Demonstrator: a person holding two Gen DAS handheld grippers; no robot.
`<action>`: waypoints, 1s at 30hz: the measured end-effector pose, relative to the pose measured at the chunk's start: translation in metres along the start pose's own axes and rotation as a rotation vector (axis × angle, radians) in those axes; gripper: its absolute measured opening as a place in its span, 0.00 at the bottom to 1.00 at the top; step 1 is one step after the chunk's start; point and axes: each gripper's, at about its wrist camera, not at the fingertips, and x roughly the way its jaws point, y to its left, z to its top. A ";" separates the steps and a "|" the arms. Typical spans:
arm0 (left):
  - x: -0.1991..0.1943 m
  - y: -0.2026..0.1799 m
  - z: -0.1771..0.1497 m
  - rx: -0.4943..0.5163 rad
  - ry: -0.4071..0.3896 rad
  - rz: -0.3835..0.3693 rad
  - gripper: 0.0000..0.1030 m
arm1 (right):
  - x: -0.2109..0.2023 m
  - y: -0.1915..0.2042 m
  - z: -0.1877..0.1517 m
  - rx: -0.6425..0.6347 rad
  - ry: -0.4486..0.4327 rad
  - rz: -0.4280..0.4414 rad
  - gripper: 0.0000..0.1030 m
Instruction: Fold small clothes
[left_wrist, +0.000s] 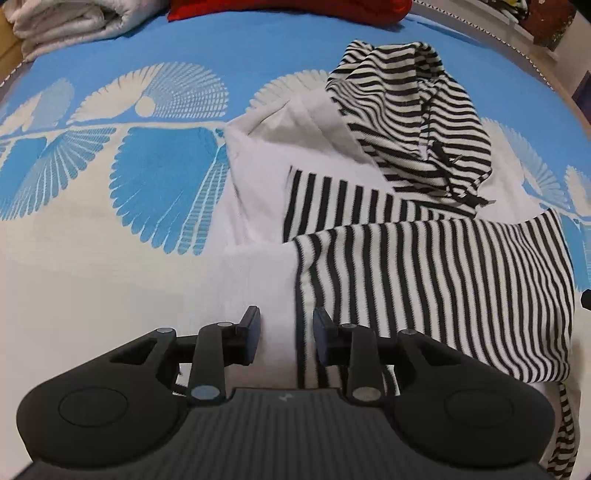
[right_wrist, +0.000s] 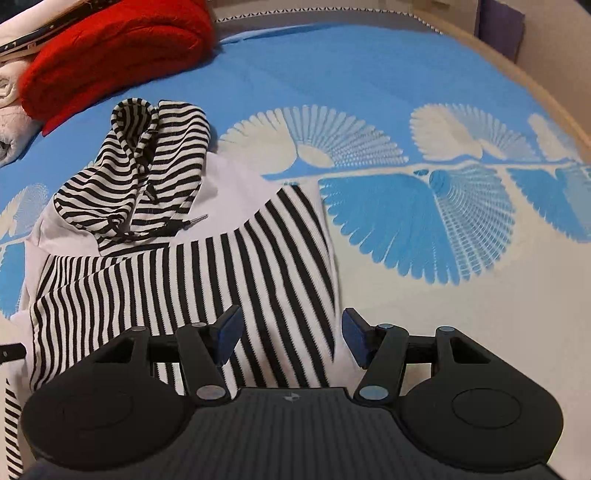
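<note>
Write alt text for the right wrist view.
A black-and-white striped hooded garment lies partly folded on a blue bedspread with white fan patterns, beneath the open right gripper, which holds nothing. A red folded blanket sits behind.

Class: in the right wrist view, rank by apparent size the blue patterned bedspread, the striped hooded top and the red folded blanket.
1. Blue patterned bedspread
2. Striped hooded top
3. Red folded blanket, though it lies farther off and is partly cropped.

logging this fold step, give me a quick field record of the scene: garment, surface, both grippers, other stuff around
garment: striped hoodie, lying partly folded, hood at far end
surface: blue and white patterned bedspread
left gripper: open, above white and striped fabric, nothing held
right gripper: open, above hoodie's edge, nothing held
other: red blanket, white folded cloth
</note>
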 end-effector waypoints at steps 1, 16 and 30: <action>0.000 -0.002 0.001 -0.001 -0.001 -0.002 0.33 | -0.001 0.000 0.000 -0.004 -0.004 -0.002 0.59; -0.006 -0.035 0.014 -0.035 -0.068 -0.053 0.33 | -0.013 -0.017 -0.001 -0.015 -0.021 -0.005 0.60; -0.035 -0.036 0.033 -0.009 -0.337 -0.023 0.33 | -0.032 -0.033 0.010 -0.090 -0.054 -0.003 0.60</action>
